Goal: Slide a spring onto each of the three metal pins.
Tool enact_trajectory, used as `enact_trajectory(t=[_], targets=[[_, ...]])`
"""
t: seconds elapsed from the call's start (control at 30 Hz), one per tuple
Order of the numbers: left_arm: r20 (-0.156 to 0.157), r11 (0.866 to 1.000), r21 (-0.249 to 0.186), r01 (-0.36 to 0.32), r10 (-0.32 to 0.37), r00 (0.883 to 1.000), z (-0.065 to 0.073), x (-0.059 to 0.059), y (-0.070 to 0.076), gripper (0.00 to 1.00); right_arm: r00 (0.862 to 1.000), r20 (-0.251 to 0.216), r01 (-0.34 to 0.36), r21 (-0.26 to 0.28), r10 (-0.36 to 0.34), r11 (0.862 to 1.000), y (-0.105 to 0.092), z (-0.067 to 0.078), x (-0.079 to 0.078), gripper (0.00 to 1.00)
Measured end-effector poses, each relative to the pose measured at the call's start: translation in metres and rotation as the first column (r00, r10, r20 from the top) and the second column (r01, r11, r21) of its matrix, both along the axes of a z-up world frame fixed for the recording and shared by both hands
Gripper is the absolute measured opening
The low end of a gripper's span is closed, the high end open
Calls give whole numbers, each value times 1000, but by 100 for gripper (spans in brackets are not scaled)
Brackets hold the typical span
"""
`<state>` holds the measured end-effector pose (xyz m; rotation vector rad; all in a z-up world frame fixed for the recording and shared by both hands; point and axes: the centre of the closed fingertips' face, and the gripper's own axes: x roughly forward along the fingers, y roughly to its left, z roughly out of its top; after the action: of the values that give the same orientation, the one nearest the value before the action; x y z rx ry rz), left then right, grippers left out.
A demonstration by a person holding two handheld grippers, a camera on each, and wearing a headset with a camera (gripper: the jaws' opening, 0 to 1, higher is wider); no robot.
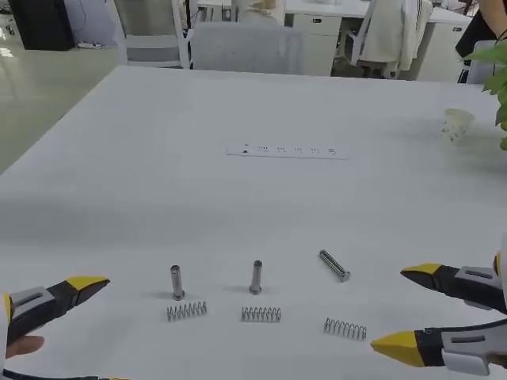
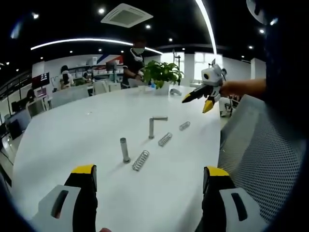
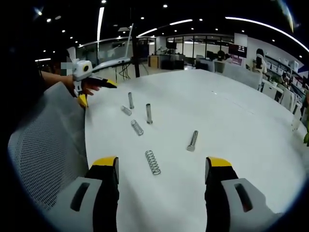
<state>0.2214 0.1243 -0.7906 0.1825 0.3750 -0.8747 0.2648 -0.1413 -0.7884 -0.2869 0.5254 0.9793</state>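
Near the front of the white table (image 1: 238,206), two metal pins stand upright, one at the left (image 1: 176,281) and one in the middle (image 1: 256,277). A third pin (image 1: 334,265) lies on its side at the right. One spring lies in front of each pin: left (image 1: 187,310), middle (image 1: 261,314), right (image 1: 345,328). My left gripper (image 1: 93,328) is open at the lower left, apart from all of them. My right gripper (image 1: 390,307) is open just right of the right spring (image 3: 153,162). The lying pin (image 3: 192,140) is a little beyond its jaws.
A power strip (image 1: 287,150) is set into the table's middle. At the far right stand a small white cup (image 1: 457,124) and a green plant (image 1: 499,79). A grey mesh chair (image 2: 260,159) is at the near edge. Desks and chairs stand beyond the table.
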Motion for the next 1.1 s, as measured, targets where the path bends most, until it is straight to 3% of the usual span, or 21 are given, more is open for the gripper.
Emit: enact_trajectory(t=[0.5,1.1], targets=[[5,1000,-8,-1,1,1000,1,0,-2,88,1000,19,2,2,-2,1000,11,6,24,71],[11,1000,-13,-11,11,1000,4,0,-1,88,999,44,4,-36,-3,999,26,14,60,66]])
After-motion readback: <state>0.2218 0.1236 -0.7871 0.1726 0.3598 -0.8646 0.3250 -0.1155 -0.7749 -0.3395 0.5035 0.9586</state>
